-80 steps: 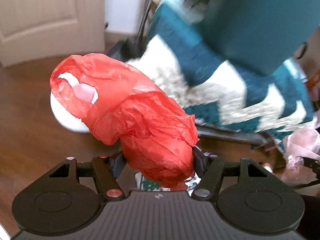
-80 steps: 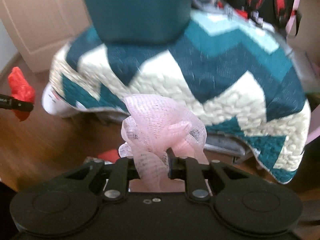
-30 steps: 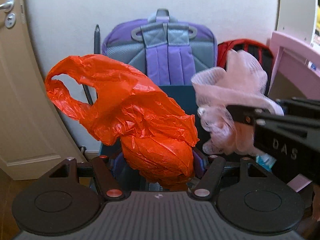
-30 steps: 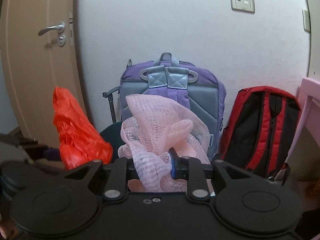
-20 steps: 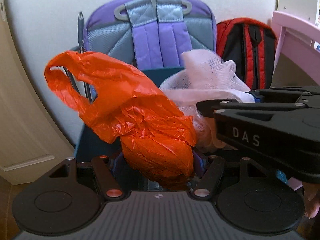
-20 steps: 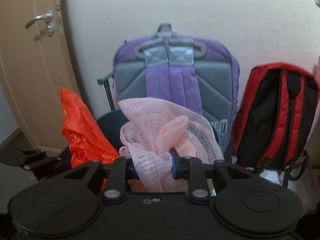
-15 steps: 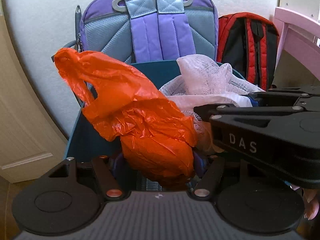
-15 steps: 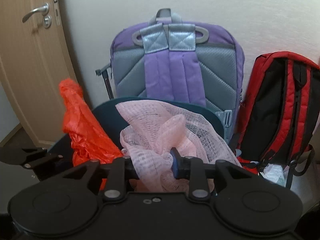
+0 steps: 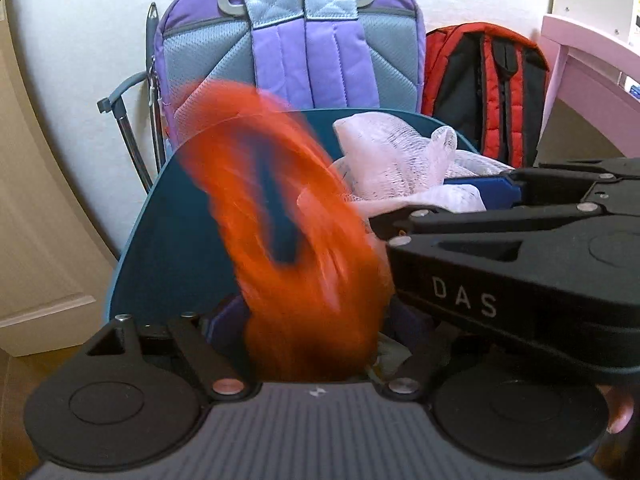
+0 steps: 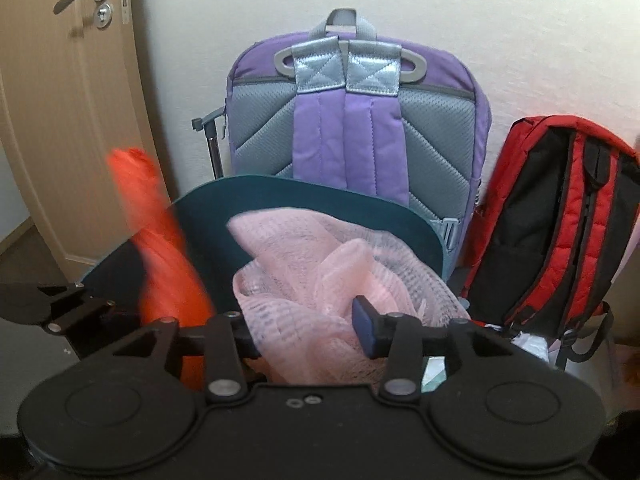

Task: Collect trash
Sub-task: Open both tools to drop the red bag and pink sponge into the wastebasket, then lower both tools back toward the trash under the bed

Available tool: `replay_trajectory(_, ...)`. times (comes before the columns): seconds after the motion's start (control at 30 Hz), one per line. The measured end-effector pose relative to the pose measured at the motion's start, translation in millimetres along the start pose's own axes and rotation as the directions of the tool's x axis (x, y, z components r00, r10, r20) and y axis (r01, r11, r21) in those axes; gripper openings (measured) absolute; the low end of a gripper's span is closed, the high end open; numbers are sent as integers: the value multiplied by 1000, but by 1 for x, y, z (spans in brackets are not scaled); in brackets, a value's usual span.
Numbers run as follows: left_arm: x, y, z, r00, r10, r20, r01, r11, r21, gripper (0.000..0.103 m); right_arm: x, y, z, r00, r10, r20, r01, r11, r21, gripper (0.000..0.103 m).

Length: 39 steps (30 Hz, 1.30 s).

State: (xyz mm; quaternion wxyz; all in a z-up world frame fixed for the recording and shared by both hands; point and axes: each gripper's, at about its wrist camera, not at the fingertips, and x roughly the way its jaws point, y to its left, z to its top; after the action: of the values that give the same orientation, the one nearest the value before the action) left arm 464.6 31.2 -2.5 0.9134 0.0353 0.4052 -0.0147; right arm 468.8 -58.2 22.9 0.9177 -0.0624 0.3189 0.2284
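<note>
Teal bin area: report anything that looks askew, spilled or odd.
Nothing spilled or damaged. The orange plastic bag is only motion-blurred, over the teal bin. The pink mesh net bulges above the rim. Both backpacks stand upright against the wall.

I've spread both jaws over the teal bin (image 10: 304, 196) | orange bag (image 9: 288, 240) blurs, dropping | pink net (image 10: 320, 276) loosened

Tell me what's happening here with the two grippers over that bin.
A person is dropping trash into the teal bin. The left gripper has just been opening, and the orange plastic bag between its jaws is blurred, apparently falling. The right gripper has just been opening too, with the pink mesh netting loose between its jaws.
</note>
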Motion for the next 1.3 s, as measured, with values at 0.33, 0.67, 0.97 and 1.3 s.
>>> replay_trajectory(0.33, -39, 6, -4, 999, -5, 39, 8, 998, -59, 84, -34, 0, 7, 1000, 12, 26, -13, 1000, 13, 49)
replay_trajectory(0.67, -77, 25, -28, 997, -30, 71, 39, 991, -126, 85, -22, 1, 17, 984, 28, -178, -10, 995, 102, 50)
replay_trajectory(0.97, -81, 65, -60, 991, -75, 107, 94, 979, -184, 85, -16, 22, 48, 985, 45, -166, -41, 999, 24, 50)
replay_trajectory(1.3, -71, 89, -73, 987, -67, 143, 96, 974, -206, 85, 19, 52, 28, 954, -141, -265, 91, 977, -195, 50)
